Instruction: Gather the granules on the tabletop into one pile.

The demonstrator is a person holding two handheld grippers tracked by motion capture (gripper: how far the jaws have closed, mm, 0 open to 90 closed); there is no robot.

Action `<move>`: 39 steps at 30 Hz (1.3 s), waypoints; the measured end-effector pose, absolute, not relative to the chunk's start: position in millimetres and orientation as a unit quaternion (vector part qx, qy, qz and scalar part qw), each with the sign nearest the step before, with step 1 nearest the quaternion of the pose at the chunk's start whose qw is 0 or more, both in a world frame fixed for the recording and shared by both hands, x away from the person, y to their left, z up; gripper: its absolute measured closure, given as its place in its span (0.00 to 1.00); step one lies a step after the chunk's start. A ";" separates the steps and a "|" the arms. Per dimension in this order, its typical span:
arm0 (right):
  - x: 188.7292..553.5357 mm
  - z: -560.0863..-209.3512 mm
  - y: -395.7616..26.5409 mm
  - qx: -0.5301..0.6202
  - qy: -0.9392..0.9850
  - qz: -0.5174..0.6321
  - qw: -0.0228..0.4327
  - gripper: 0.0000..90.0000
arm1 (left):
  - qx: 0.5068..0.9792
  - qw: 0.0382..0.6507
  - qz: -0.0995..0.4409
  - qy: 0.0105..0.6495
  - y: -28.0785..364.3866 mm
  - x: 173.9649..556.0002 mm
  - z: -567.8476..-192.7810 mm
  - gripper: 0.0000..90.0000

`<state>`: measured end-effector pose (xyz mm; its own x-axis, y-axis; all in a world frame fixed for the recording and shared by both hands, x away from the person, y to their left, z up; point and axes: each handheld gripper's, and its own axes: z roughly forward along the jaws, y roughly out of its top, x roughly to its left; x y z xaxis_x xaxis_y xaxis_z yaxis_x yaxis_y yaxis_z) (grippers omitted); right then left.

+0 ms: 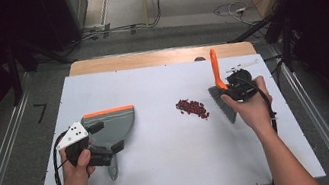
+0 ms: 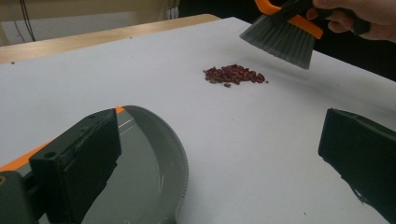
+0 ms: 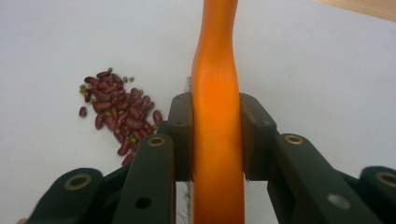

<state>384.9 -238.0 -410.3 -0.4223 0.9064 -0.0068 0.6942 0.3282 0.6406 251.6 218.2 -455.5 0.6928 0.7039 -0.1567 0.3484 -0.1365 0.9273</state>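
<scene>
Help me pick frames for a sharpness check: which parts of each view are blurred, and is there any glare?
High view: evenly lit, the beans sharp, surroundings dark. Left gripper view: near jaws soft, a faint sheen on the dustpan, brush slightly soft. Right gripper view: orange handle up close slightly soft, no strong glare.

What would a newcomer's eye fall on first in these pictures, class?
Most likely the small pile of red beans, with a few green ones mixed in, right of centre on the white table. Next, the brush with the bright orange handle, clamped in the right gripper just right of the pile. The grey dustpan lies to the left, well apart from the beans, under the open left gripper.
</scene>
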 end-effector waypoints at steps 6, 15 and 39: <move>366.2 -412.2 -258.5 0.494 0.793 0.313 0.170 0.76 | 0.737 0.549 0.165 0.358 218.0 251.7 -456.6 0.00; 337.4 -419.0 -279.0 0.457 0.802 0.357 0.145 0.76 | 0.731 0.552 0.175 0.361 218.9 250.5 -456.5 0.00; 308.5 -439.4 -328.8 0.433 0.791 0.420 0.104 0.76 | 0.718 0.571 0.196 0.348 220.9 244.2 -456.3 0.00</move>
